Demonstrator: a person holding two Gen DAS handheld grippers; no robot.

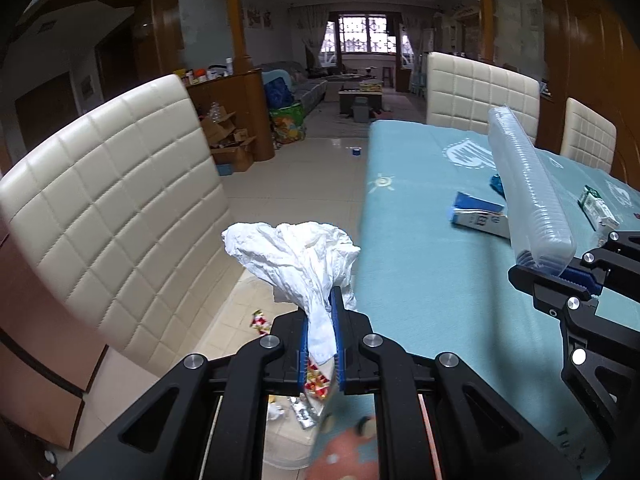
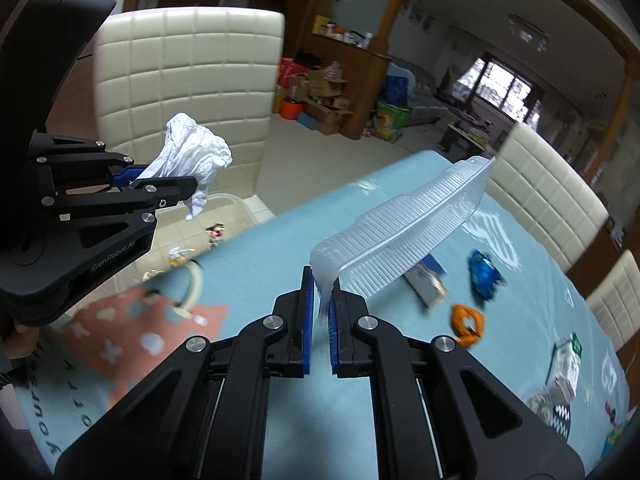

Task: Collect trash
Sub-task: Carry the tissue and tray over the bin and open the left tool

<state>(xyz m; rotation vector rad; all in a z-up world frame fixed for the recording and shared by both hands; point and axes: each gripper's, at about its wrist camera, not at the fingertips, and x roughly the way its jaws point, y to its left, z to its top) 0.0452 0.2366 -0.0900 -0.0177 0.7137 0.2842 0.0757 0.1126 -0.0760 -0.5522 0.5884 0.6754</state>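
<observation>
Both tongs are full right now. My left tongs [image 1: 322, 320] are squeezed tight on a crumpled white tissue [image 1: 296, 252], and the tissue puffs out above the tips. My right tongs [image 2: 320, 292] are pinched narrow on the thin edge of a clear plastic tray [image 2: 404, 236], which sticks out long and slanted over the table [image 2: 280, 420].

I use the table as my marker. The tissue hangs just past the table's left edge, over the floor, near the white chair [image 1: 120, 200]. The tray hangs above the table top. More trash lies on the table under and beyond the tray: a blue and white box [image 1: 476, 216], a blue wrapper [image 2: 484, 272], an orange scrap [image 2: 466, 324] and a green and white carton [image 2: 566, 364]. Some small wrappers [image 1: 260, 322] lie on the floor beside the table.

What could go wrong? I think the tray may slip, because I only hold a little corner and it is long and bendy. A fast swing could twist it free. It could also bump the left tongs, as they are near each other. The tissue is soft, so it may tear or slide out if it catches on the chair.
</observation>
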